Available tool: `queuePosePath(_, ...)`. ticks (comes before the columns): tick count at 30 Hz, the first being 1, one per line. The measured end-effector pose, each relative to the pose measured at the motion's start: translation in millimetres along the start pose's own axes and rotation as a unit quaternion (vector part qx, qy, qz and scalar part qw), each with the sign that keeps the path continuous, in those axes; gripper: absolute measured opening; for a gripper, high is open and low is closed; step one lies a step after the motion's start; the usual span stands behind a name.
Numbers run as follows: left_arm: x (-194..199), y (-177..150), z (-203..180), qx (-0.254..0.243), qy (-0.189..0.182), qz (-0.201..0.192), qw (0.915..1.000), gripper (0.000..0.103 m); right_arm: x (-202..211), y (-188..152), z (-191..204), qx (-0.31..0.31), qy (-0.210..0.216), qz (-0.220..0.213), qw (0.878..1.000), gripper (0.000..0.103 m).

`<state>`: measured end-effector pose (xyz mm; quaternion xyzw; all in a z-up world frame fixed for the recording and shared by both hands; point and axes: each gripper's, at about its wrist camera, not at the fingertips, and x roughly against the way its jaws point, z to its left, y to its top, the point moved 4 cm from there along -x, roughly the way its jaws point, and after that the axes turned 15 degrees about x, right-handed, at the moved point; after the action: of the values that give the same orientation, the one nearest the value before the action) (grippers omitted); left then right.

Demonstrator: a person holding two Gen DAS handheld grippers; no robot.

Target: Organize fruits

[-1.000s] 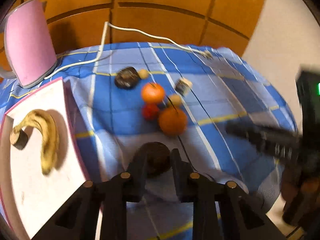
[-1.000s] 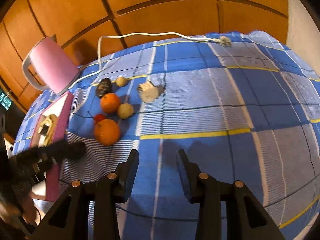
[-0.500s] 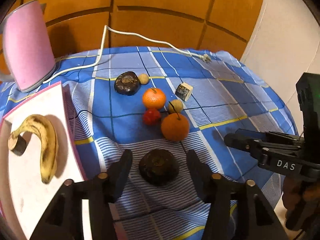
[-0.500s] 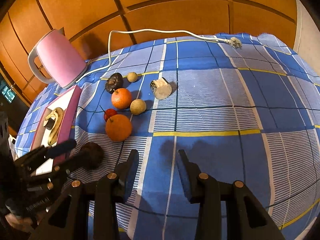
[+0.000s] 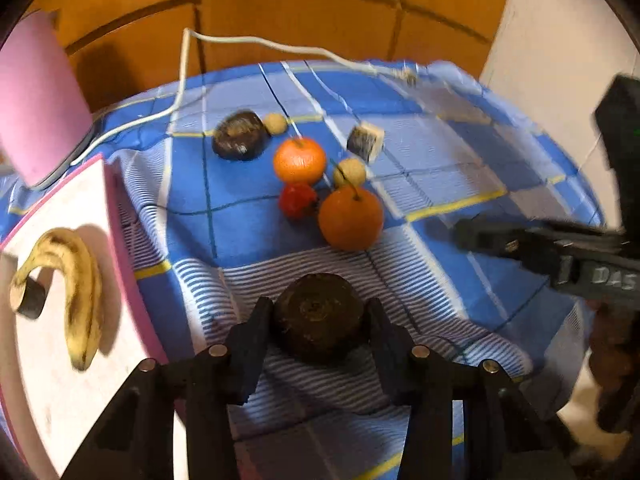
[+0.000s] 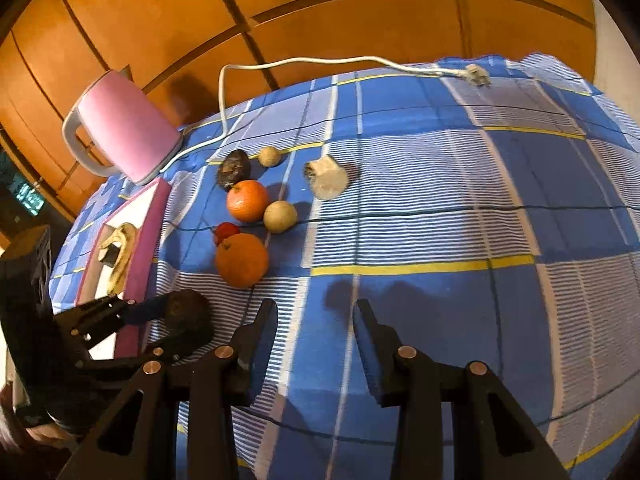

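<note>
A dark round fruit [image 5: 318, 316] lies on the blue checked cloth, and my left gripper [image 5: 319, 312] is shut on it, one finger touching each side. It also shows in the right wrist view [image 6: 188, 320]. Beyond it lie a large orange [image 5: 350, 218], a smaller orange [image 5: 299, 160], a small red fruit [image 5: 297, 200], two small tan fruits [image 5: 350, 172], a second dark fruit [image 5: 239, 141] and a cut pale piece [image 5: 365, 141]. A white board with a pink edge [image 5: 72, 380] holds a banana [image 5: 78, 288]. My right gripper [image 6: 315, 322] is open and empty above bare cloth.
A pink kettle [image 6: 120, 142] stands at the back left with its white cord [image 6: 320, 62] running along the far edge of the table. A wooden panelled wall is behind. The cloth drops off at the right table edge [image 5: 580, 320].
My left gripper was shut on the dark fruit, opened wide around it half a second ago, and has closed on it again. My right gripper barely moved.
</note>
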<state>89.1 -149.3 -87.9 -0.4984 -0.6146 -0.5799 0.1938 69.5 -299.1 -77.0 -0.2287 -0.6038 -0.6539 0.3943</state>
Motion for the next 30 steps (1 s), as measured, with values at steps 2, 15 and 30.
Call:
queuePosePath(2, 15, -1, 2, 0.011, -0.007, -0.022, 0.9997, 0.047, -4, 5, 4, 0.004, 0.023, 0.0, 1.0, 0.039)
queuePosePath(15, 74, -7, 31, 0.088, -0.037, -0.081, 0.9922, 0.047, -20, 27, 21, 0.045, 0.013, 0.003, 0.999, 0.039)
queuePosePath(30, 106, -20, 86, 0.159, -0.019, -0.106, 0.9814, 0.047, -40, 44, 12, 0.006, -0.011, 0.017, 1.0, 0.039)
